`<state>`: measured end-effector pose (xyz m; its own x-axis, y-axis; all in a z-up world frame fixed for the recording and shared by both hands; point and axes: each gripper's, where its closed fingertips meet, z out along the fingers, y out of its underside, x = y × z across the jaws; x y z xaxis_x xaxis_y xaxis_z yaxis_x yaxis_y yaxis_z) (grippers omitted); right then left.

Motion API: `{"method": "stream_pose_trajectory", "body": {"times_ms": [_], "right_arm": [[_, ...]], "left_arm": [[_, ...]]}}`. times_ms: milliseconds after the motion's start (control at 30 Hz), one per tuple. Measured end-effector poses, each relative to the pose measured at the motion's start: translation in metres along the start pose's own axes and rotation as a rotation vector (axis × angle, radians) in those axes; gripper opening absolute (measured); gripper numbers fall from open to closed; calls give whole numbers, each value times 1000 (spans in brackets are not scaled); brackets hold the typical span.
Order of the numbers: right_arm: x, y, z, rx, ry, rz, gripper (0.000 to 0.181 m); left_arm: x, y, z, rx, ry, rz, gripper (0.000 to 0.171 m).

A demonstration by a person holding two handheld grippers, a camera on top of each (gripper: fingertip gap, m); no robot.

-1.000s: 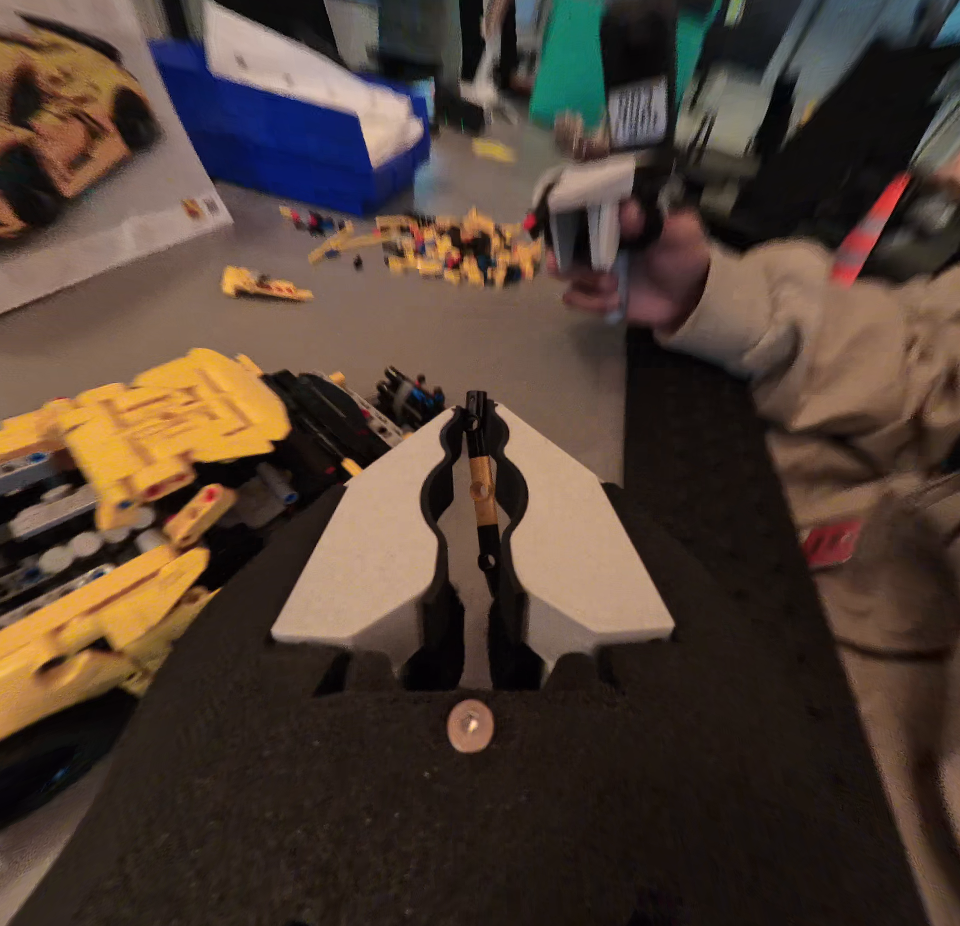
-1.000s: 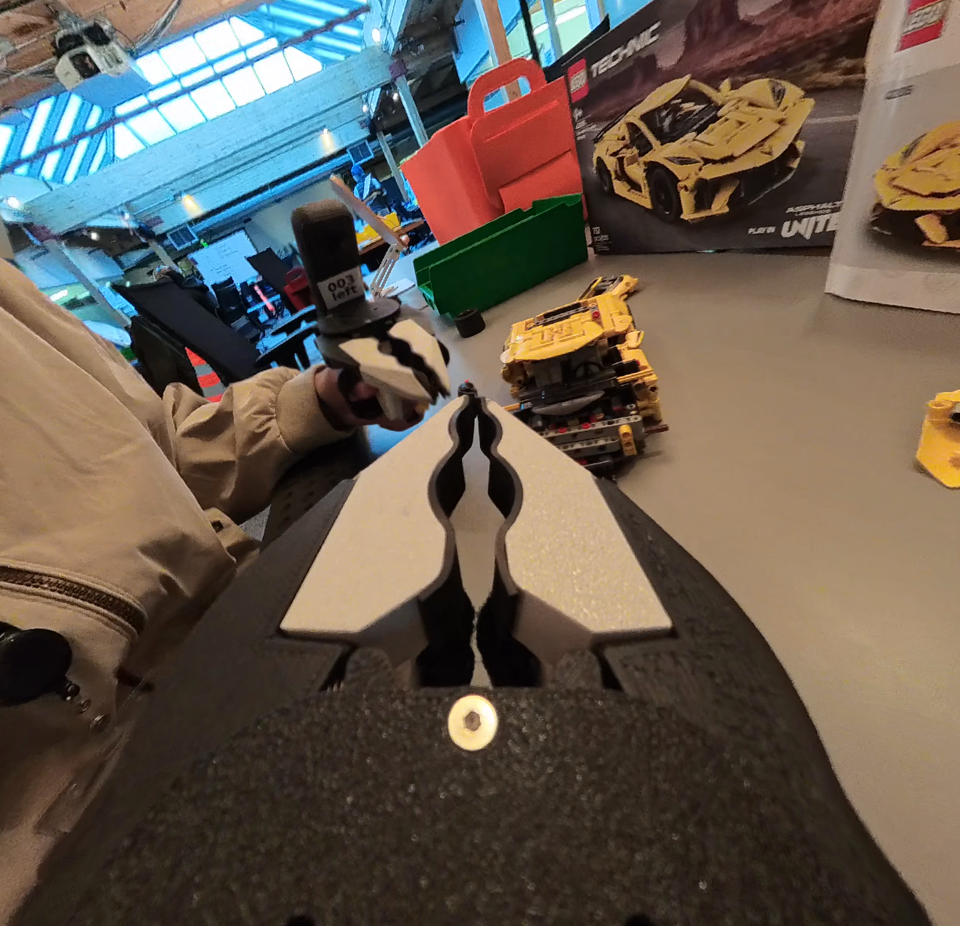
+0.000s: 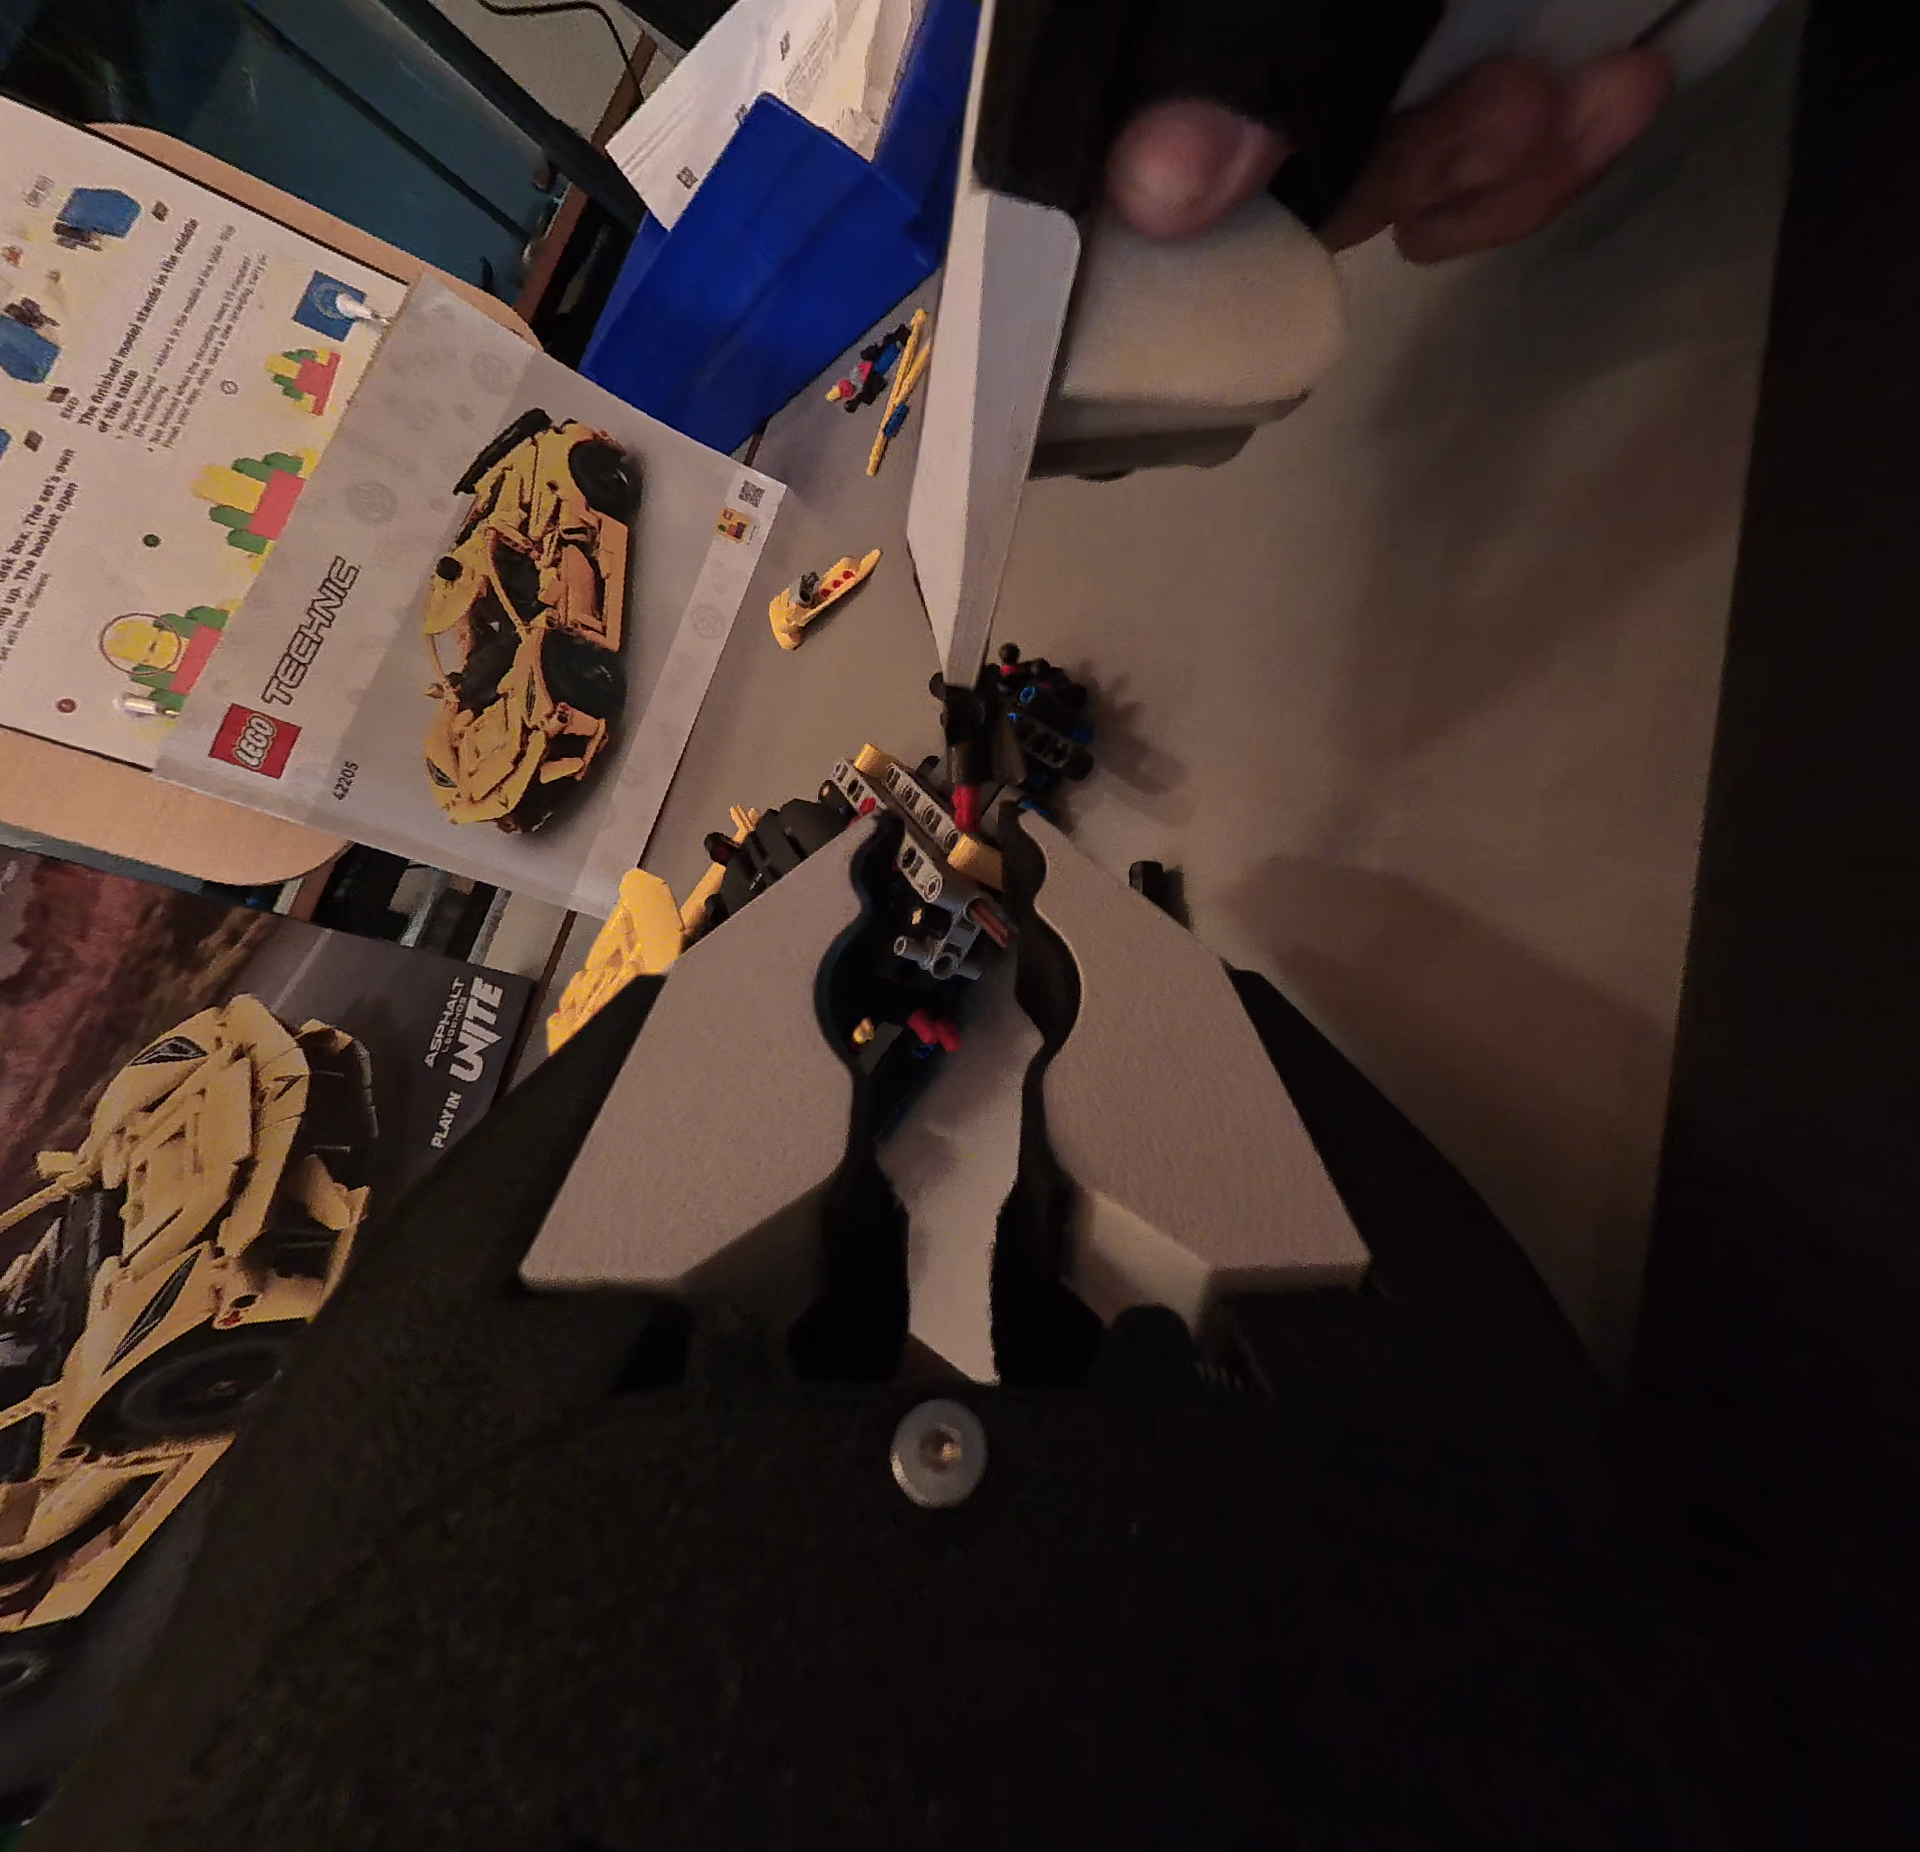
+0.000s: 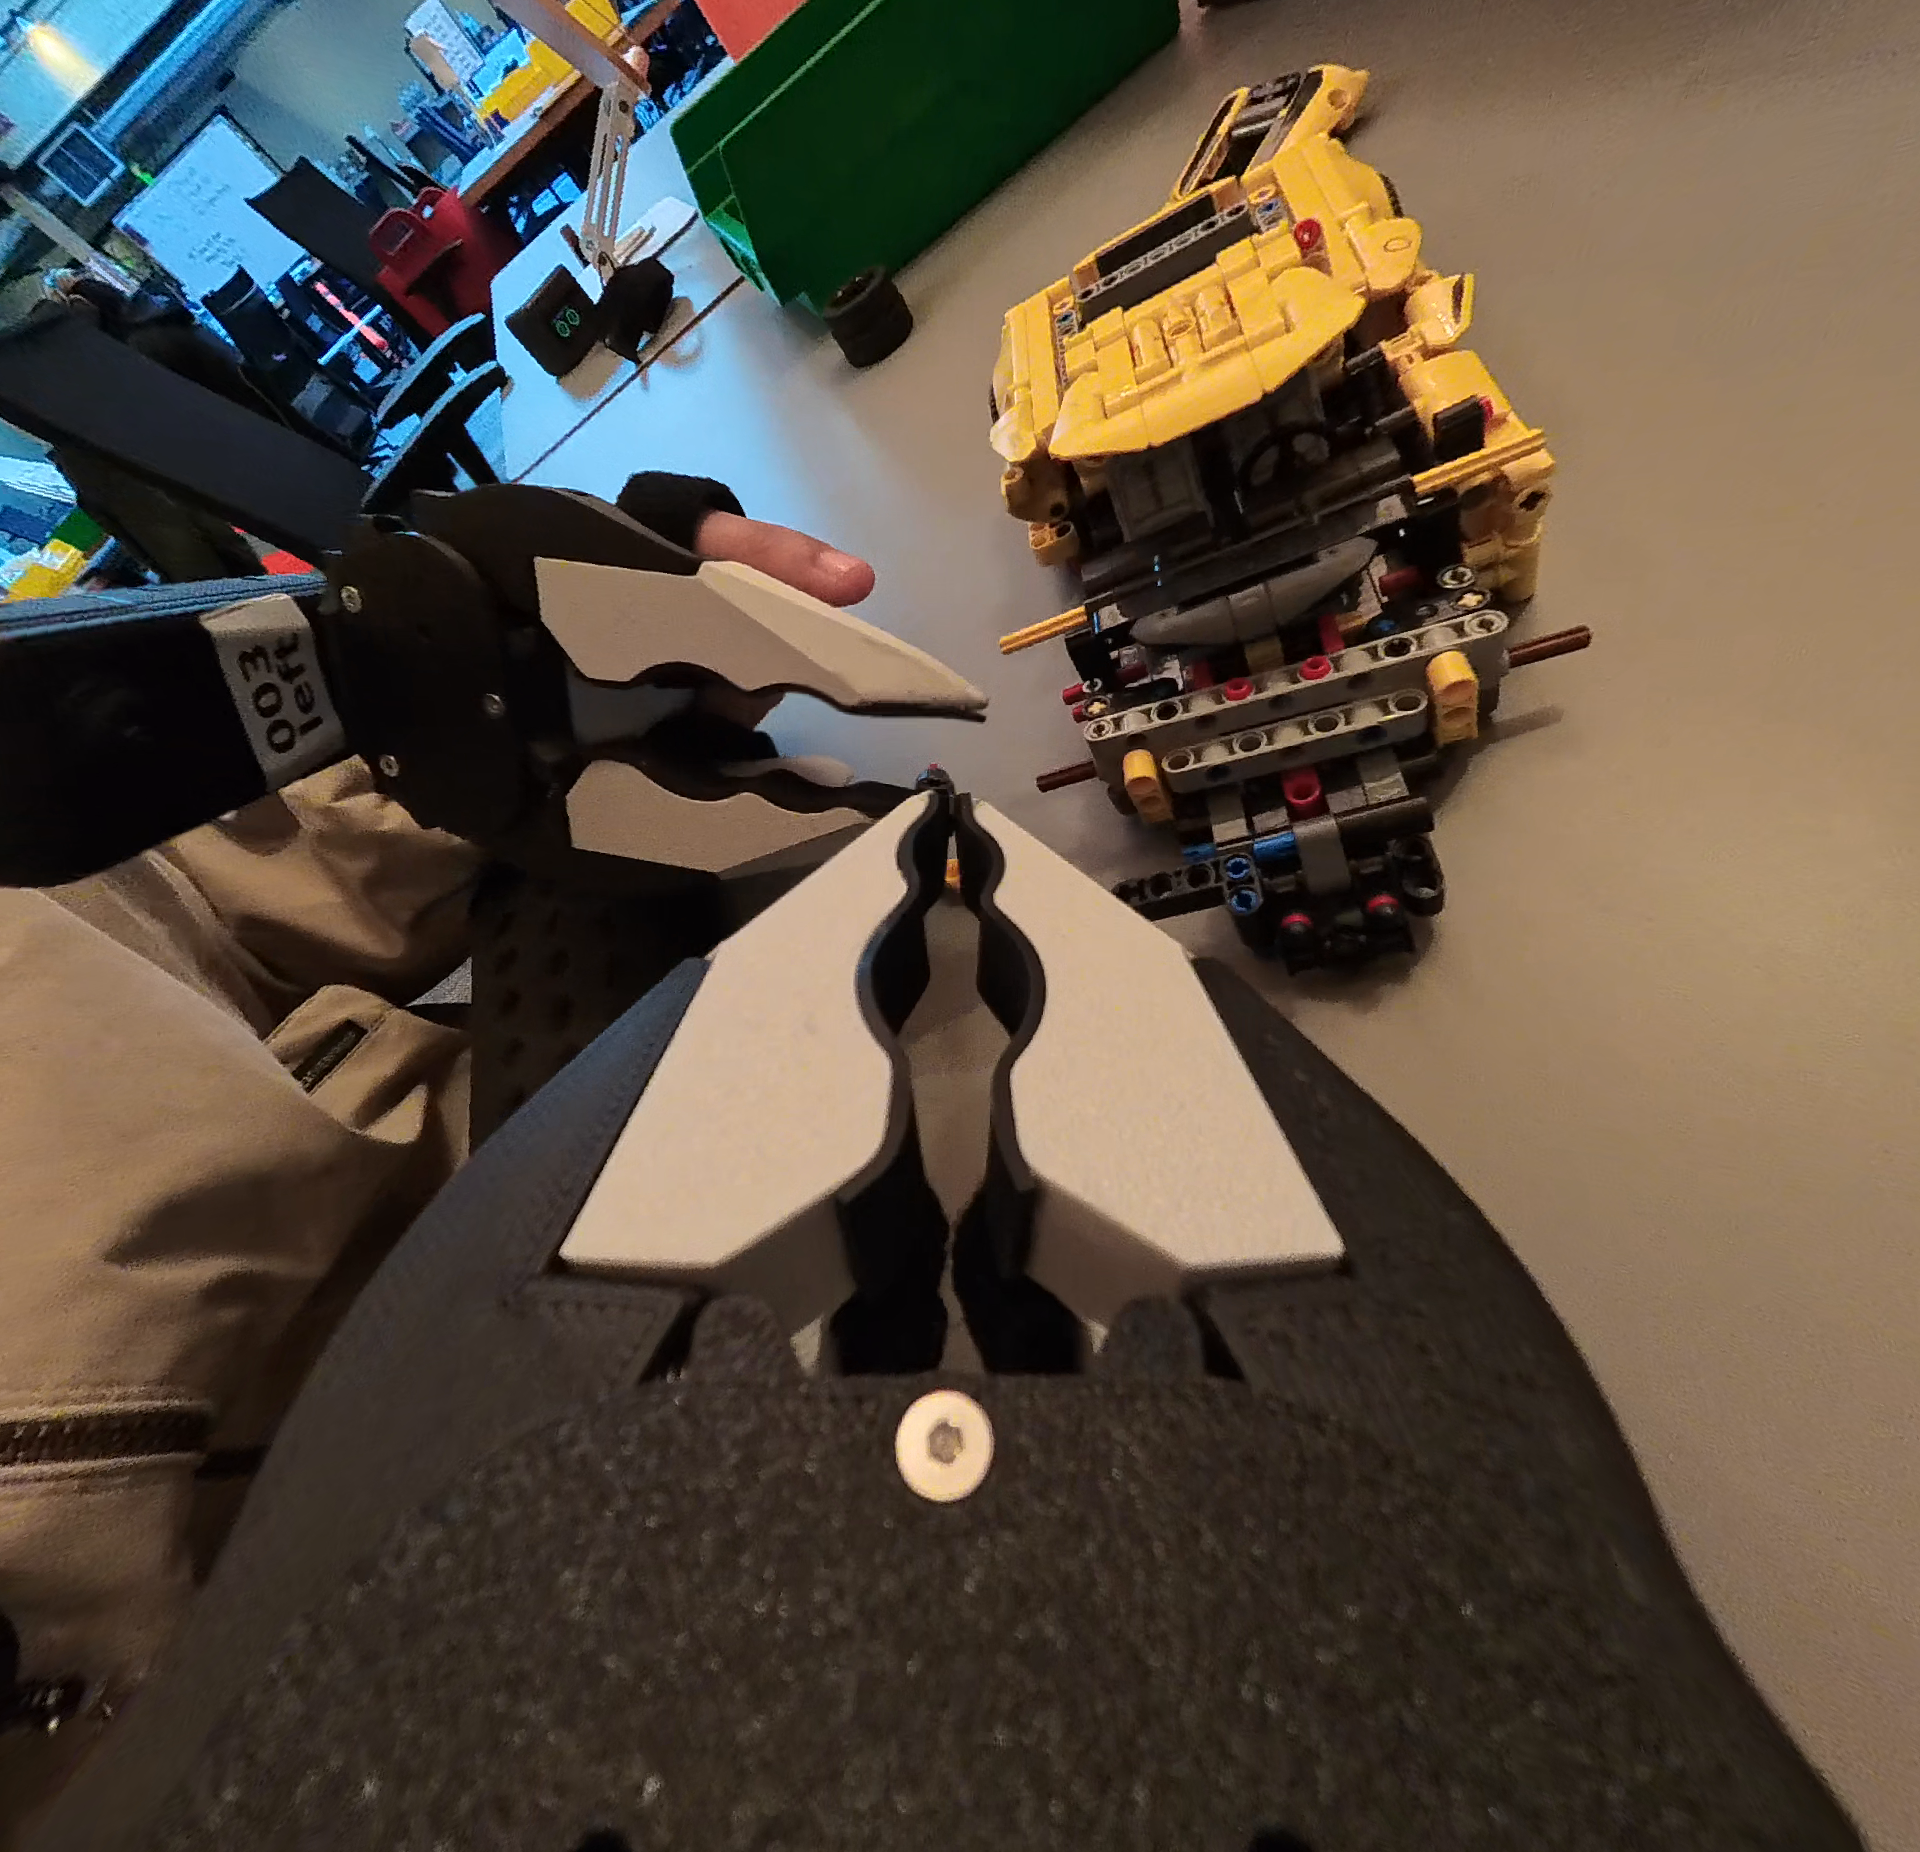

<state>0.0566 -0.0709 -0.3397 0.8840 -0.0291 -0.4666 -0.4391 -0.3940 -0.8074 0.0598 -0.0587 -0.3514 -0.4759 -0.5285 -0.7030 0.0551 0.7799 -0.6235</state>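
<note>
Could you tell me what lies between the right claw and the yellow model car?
Only bare grey table separates right claw and model car, in right wrist view.

I see printing on four things, none of which I repeat: the grey instruction booklet, the sheet under it, the dark box below it, and the left gripper's white sticker.

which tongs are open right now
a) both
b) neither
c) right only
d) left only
d: in the right wrist view the left tongs show a wide gap between their grey fingers, while the right tongs are pinched shut on a small black and yellow piece near the yellow brick car.
</note>
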Motion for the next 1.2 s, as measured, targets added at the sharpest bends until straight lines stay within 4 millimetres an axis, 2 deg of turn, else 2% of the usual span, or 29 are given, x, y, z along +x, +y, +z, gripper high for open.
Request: {"method": "stream_pose_trajectory", "body": {"times_ms": [67,100,300,500,567,633,800,900,967,1000,1033,1067,1100,1133,1200], "right_arm": [[-1,1,1,-5,-8,0,0],[-3,-1,1,8,-13,-2,0],[-9,-10,0,81,-59,4,0],[-16,-9,10,77,-94,-12,20],[-15,-8,13,68,-65,-29,17],[-10,-9,14,68,-22,-44,7],[-10,-6,12,30,-36,-14,6],[-16,-8,10,35,-75,7,6],[-20,-8,8,35,-127,45,6],[-9,-14,-3,86,-86,71,6],[7,-24,-26,181,-65,131,6],[22,-30,-52,266,-89,219,5],[31,-32,-73,322,-116,271,5],[34,-32,-86,341,-130,276,5],[38,-30,-95,316,-107,243,5]], "left_arm": [[1,0,1,-6,-6,23,12],[0,-1,0,-1,-14,36,3],[-5,-5,-4,14,-33,42,2],[-7,-3,-3,2,-21,8,2],[-6,-4,-3,2,-24,16,2],[-7,-4,-4,2,-28,19,2],[-5,-6,-4,3,-26,21,2],[-6,-8,-10,35,34,-123,3],[-6,-7,-14,42,34,-132,2],[-16,9,-15,-36,-40,-90,1],[-30,34,-20,-115,-107,-46,1],[-38,48,-28,-120,-105,-112,1],[-46,50,-38,-72,-98,-219,1],[-53,48,-44,-26,-100,-284,1],[-53,42,-43,10,-82,-321,2]]}}
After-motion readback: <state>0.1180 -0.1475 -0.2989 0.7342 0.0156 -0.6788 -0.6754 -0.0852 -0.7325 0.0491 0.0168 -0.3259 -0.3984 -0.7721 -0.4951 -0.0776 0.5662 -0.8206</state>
